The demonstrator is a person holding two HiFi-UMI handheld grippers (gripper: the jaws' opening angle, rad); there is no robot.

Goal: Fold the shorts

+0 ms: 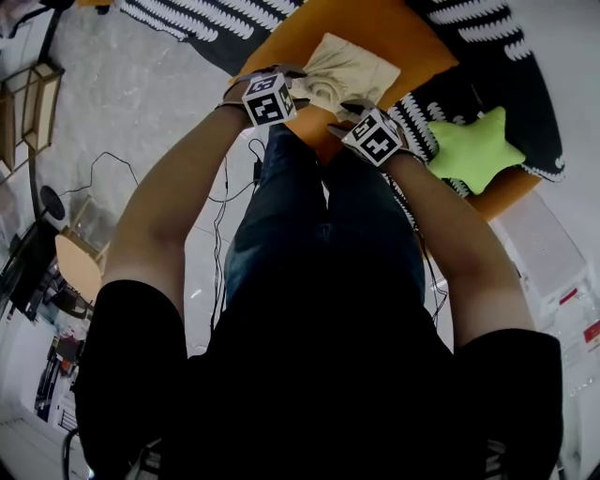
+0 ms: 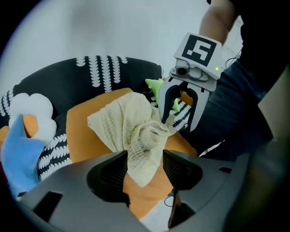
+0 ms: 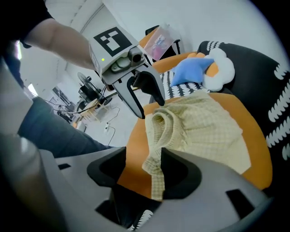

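1. Dark shirt, jeans and two forearms fill the near part of the head view. We look steeply down past them to both grippers, which sit close together by the front edge of an orange cushion (image 1: 375, 28).
2. We see the shorts (image 1: 345, 73), pale checked cloth, lying on that cushion in a loose heap. The ribbed waistband is bunched at the end nearest us.
3. We see the left gripper (image 2: 145, 168) with its fingers (image 2: 108, 174) spread apart. A fold of waistband hangs between them, unpinched.
4. We see the right gripper (image 3: 141, 171) the same way, its fingers (image 3: 183, 170) apart. A strip of cloth lies loosely against one of them.
5. We judge the fold far from done, since the cloth is crumpled rather than flat.
6. To do this step well, we would grip two waistband corners well apart instead of the same bunch. We would then draw the shorts flat on the cushion before folding edge to edge.
7. We expect the soft cloth to sag and slide, so a light pinch may slip.
8. We note a green star pillow (image 1: 473, 145) well apart from the shorts, clear of the work.
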